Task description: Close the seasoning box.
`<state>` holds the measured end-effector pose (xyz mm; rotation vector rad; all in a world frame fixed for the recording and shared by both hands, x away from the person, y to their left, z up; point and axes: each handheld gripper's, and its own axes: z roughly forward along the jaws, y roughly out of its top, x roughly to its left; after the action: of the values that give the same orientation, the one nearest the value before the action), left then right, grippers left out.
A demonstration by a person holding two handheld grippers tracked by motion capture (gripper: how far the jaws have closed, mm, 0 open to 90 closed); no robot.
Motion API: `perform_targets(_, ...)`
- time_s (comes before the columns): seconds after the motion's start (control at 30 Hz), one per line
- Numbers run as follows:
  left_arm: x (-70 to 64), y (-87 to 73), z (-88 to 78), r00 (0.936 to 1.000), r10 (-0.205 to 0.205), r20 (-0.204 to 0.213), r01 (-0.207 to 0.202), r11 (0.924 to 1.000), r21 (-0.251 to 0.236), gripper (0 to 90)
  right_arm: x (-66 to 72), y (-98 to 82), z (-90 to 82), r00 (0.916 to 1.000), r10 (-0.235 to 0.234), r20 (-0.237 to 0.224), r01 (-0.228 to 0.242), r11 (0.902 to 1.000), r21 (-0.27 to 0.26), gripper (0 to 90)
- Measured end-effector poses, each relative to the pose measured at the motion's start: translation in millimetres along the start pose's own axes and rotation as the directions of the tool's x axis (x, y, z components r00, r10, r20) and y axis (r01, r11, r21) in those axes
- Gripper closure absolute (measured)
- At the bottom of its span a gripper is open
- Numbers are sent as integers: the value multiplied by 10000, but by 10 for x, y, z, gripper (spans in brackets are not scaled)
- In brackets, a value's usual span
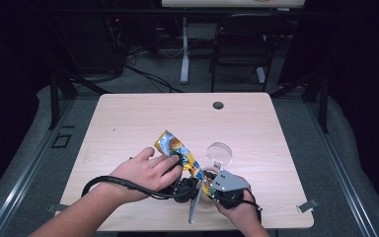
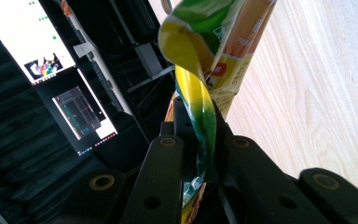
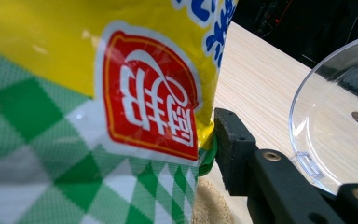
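Two grippers: I am seeing both of them working on one crinkled yellow, green and blue foil snack bag [image 1: 176, 148] near the front edge of the pale wooden table [image 1: 128, 123].
Left gripper [image 1: 185, 186]: I am watching its black jaws pinching together on a folded yellow-green edge of the bag; in the left gripper view the foil [image 2: 200, 116] is running up between the two pads and twisting above them.
Left hand [image 1: 145, 170]: it is wrapping over the gripper body, with the black cable looping back along the forearm.
Right gripper [image 1: 212, 190]: the grey three-cornered plate is sitting on top of it; I am seeing the bag's green-checked panel with a red label [image 3: 149, 98] pressing against the one black jaw visible in the right gripper view, but I cannot tell whether the pair is clamping it.
Bag position: it is lifting off the table, slanting from the grippers up and away to the left.
Clear round plastic lid [image 1: 219, 152]: it is standing just beyond the right gripper, beside the bag.
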<state>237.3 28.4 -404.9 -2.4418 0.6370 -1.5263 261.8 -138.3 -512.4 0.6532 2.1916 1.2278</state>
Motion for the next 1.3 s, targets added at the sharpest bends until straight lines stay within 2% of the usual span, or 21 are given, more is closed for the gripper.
perform_targets(0.1,-7,-11,4,9998,-151,88,151,9999,-32,889,-6,0,-4,10000,21,-5,-21,10000,-38,717)
perform_targets(0.2,-11,-19,6,9999,-132,84,133,9999,-9,889,-7,0,-3,10000,62,-28,-62,9999,-82,717)
perform_targets(0.27,-22,-29,10,9995,-302,118,303,9995,-61,889,-7,0,-4,10000,51,-21,-51,10000,-79,717)
perform_targets(0.5,-41,-59,18,9988,-473,145,474,9988,-88,889,-9,2,-8,10000,51,39,-51,9999,-102,716)
perform_targets(0.8,-95,-104,34,9958,-899,198,902,9958,-153,889,-10,7,-14,9999,11,110,-10,10000,-73,717)
perform_targets(1.2,-174,-178,66,9873,-1533,426,1545,9877,-259,889,-9,17,-25,9998,7,179,-4,9999,-152,717)
perform_targets(1.23,-185,-183,70,9842,-1709,459,1724,9845,-328,889,-9,18,-26,9998,7,179,-4,9999,-168,716)
perform_targets(1.3,-184,-193,68,9844,-1690,489,1705,9849,-287,889,-7,20,-28,9998,-20,186,23,9998,-181,717)
